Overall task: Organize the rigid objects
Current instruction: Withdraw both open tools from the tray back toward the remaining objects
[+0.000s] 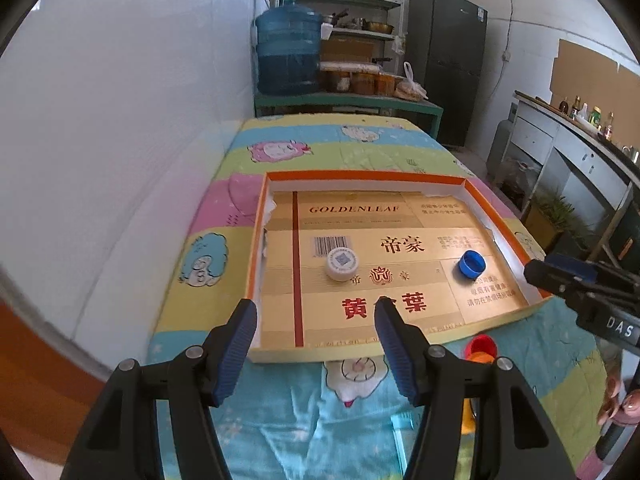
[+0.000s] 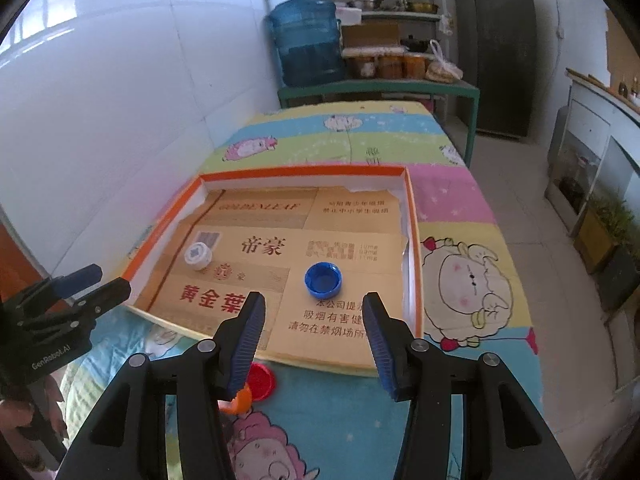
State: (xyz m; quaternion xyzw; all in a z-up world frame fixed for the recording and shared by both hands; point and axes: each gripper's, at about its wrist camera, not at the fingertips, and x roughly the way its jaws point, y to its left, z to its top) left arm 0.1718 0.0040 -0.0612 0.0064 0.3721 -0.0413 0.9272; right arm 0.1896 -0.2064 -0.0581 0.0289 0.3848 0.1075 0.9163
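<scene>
Both tools are released and carry nothing: the left gripper (image 1: 316,316) hangs with jaws spread at the tray's near edge, the right gripper (image 2: 312,312) likewise, its gap bare. Just ahead of each, inside the tray (image 1: 400,178), sit 2 caps: a white cap (image 1: 341,263) beyond the left pads, a blue cap (image 2: 323,278) beyond the right. Those 2 look placed. Below the right gripper, outside the tray on the cloth (image 2: 460,196), a red cap (image 2: 262,380) and an orange piece (image 2: 240,402) remain to sort.

Blue cap (image 2: 323,278) and white cap (image 2: 198,255) apart in orange-rimmed tray (image 2: 416,264)
</scene>
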